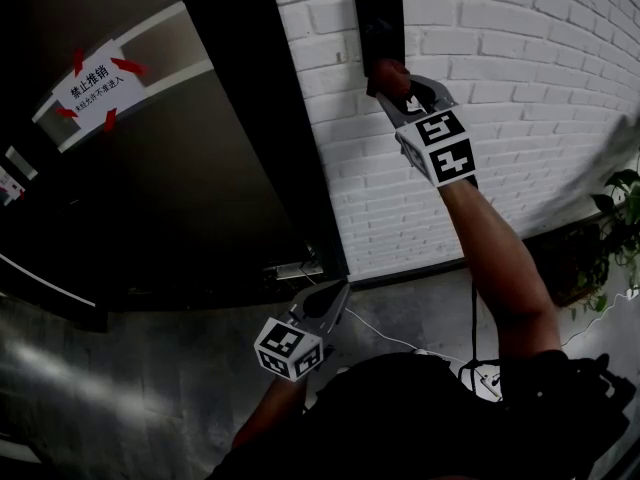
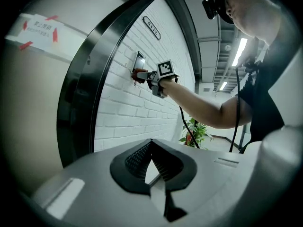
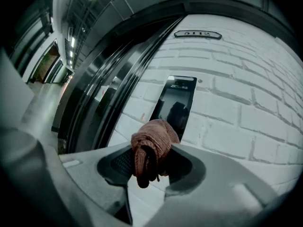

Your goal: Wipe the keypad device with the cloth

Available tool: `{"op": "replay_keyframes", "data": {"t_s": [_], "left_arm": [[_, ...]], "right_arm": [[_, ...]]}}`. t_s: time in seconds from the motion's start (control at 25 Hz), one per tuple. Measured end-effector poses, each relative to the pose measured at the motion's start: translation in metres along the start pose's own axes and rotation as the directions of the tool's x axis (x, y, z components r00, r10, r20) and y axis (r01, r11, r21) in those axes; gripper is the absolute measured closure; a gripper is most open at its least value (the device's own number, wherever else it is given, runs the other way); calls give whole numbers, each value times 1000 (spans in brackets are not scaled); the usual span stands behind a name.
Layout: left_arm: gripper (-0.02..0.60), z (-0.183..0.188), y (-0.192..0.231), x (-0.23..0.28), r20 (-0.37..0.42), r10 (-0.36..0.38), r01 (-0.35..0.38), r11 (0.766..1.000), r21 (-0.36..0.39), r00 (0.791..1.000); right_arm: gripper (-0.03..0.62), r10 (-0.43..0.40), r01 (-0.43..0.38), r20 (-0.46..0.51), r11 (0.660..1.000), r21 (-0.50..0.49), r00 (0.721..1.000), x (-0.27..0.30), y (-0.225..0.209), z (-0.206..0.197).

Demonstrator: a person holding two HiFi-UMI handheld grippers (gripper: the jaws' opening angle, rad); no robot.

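Head view: your left gripper [image 1: 331,295] is nearest, held low by your body with its marker cube [image 1: 289,349] facing up and its jaws aimed at the foot of a dark door [image 1: 200,188]. A paper sign [image 1: 98,86] is taped to that door with red tape. Higher up, your right gripper [image 1: 392,86] reaches out on a straight arm to the white brick wall [image 1: 520,88]. It holds a reddish cloth [image 1: 389,71] at the lower end of the keypad device [image 1: 378,18], a dark upright panel fixed to the wall. A potted plant [image 1: 622,218] stands at the right edge, and a cable [image 1: 395,341] lies on the floor.

Left gripper view: the left gripper [image 2: 151,145] has its jaws pressed together at the tips, with nothing between them. Beyond them, the right gripper [image 2: 143,77] holds the cloth [image 2: 138,73] at the wall, at the bottom of the keypad device [image 2: 139,60]. A small number plate [image 2: 152,27] sits above on the wall, and the plant [image 2: 195,131] shows lower right.

Right gripper view: the right gripper [image 3: 152,156] has its jaws pinching the bunched, knitted cloth [image 3: 155,138], which bulges up above them. The keypad device [image 3: 179,100] stands just behind the cloth, its glossy black face upright on the brick wall [image 3: 251,122], with the number plate [image 3: 198,34] above it.
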State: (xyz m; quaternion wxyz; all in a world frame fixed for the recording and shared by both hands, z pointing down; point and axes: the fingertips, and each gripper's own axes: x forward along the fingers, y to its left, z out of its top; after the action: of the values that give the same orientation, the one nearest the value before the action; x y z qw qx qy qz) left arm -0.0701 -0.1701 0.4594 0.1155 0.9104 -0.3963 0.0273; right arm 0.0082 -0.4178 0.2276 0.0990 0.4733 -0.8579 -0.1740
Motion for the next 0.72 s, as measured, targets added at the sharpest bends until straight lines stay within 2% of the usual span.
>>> {"op": "replay_keyframes", "data": {"t_s": [0.44,0.72], "left_arm": [[565,0,5,-12,13,3,-3,1000,-8,1000],[565,-2,11,-28,20,0,0,1000,-7,1000]], "right_arm": [[450,5,-5,-43,1000,20,999,1,6,-13],[450,-7,6,-98,1000,-6,995,0,12,-21]]}}
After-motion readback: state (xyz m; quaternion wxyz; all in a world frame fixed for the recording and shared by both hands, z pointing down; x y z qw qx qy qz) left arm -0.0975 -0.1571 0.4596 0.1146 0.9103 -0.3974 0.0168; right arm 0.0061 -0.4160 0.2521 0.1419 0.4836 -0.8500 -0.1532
